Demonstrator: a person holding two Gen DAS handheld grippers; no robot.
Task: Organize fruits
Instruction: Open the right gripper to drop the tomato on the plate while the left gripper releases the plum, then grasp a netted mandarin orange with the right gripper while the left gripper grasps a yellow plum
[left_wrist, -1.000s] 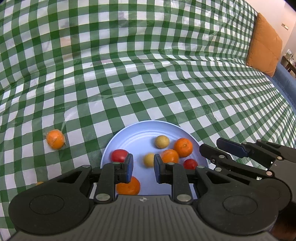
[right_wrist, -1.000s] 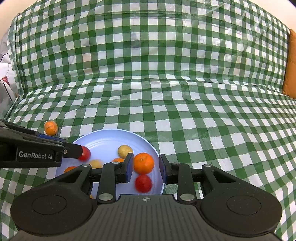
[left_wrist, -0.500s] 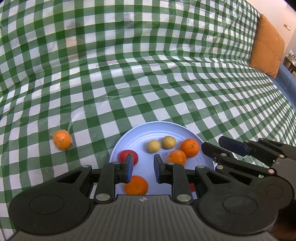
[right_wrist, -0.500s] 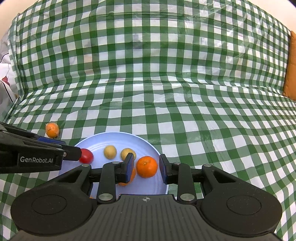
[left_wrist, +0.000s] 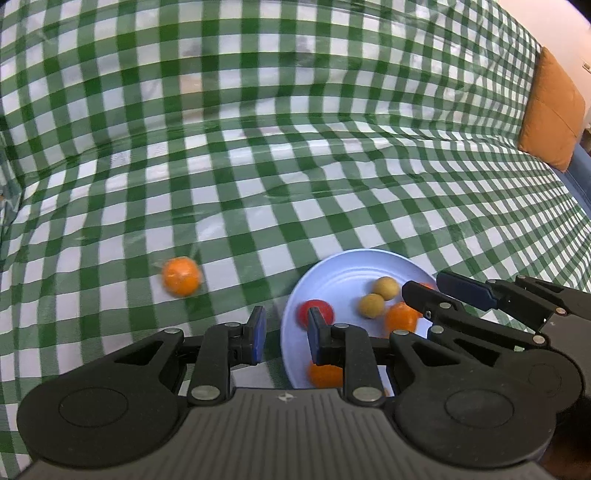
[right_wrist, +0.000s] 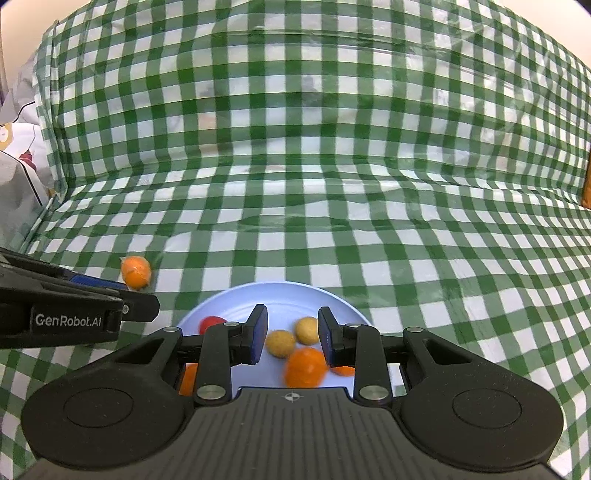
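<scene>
A pale blue plate (left_wrist: 347, 264) lies on the green checked cloth and holds several fruits: oranges (left_wrist: 400, 316), yellow fruits (left_wrist: 371, 304) and a red one (left_wrist: 312, 308). It also shows in the right wrist view (right_wrist: 280, 291). One loose orange (left_wrist: 181, 276) lies on the cloth left of the plate, also in the right wrist view (right_wrist: 136, 272). My left gripper (left_wrist: 284, 334) is open and empty over the plate's left rim. My right gripper (right_wrist: 291, 338) is open and empty above the fruits, with an orange (right_wrist: 304, 367) below it.
The checked cloth (right_wrist: 295, 166) rises at the back like a covered sofa. An orange cushion (left_wrist: 552, 110) leans at the far right. A patterned white fabric (right_wrist: 18, 166) lies past the cloth's left edge.
Both grippers have pulled back and my left one has swung left, so the plate has shifted right in its view. The loose orange now sits nearer the centre. Both stay open.
</scene>
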